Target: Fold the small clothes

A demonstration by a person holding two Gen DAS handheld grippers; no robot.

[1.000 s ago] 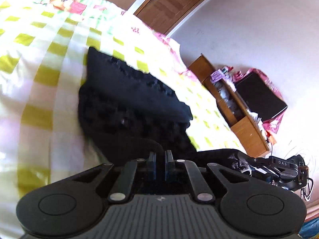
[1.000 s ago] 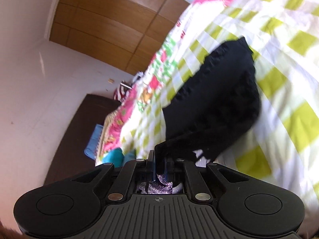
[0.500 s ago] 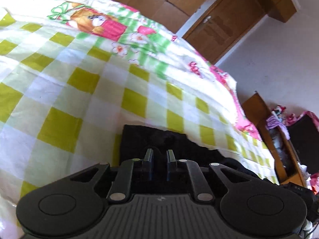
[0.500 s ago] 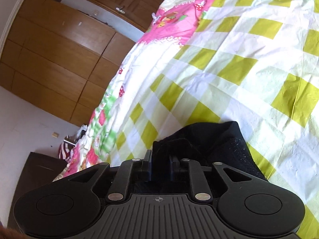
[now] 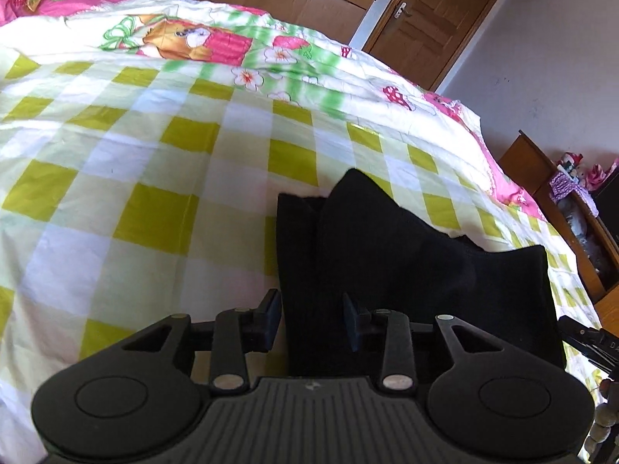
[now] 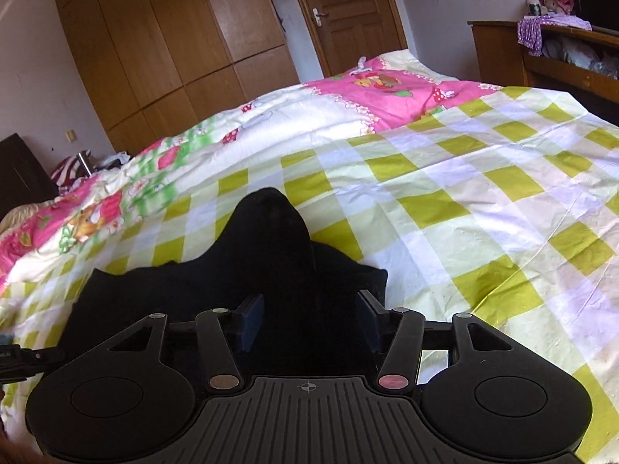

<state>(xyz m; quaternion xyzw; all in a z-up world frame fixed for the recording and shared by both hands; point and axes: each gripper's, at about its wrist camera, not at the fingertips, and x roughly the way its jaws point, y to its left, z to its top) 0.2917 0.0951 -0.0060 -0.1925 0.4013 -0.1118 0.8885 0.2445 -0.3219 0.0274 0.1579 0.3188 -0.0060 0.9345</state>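
The black cloth (image 5: 406, 255) lies bunched on the checked bed cover (image 5: 154, 178). Both the left gripper (image 5: 311, 319) and right gripper (image 6: 309, 323) stand wide apart over it — holding nothing. Only the right view shows the wardrobe (image 6: 162, 34) behind the cloth.

Both grippers matte black: left gripper (image 5: 311, 319), right gripper (image 6: 309, 323). Ribbed centre plate, round side discs, silver pivot screws, dark-blue pads (image 6: 251, 321).

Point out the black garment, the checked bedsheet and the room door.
black garment (image 5: 387, 255), left wrist view, middle of the cloth
checked bedsheet (image 6: 483, 193), right wrist view, bare checked area
door (image 6: 344, 11), right wrist view, panel centre
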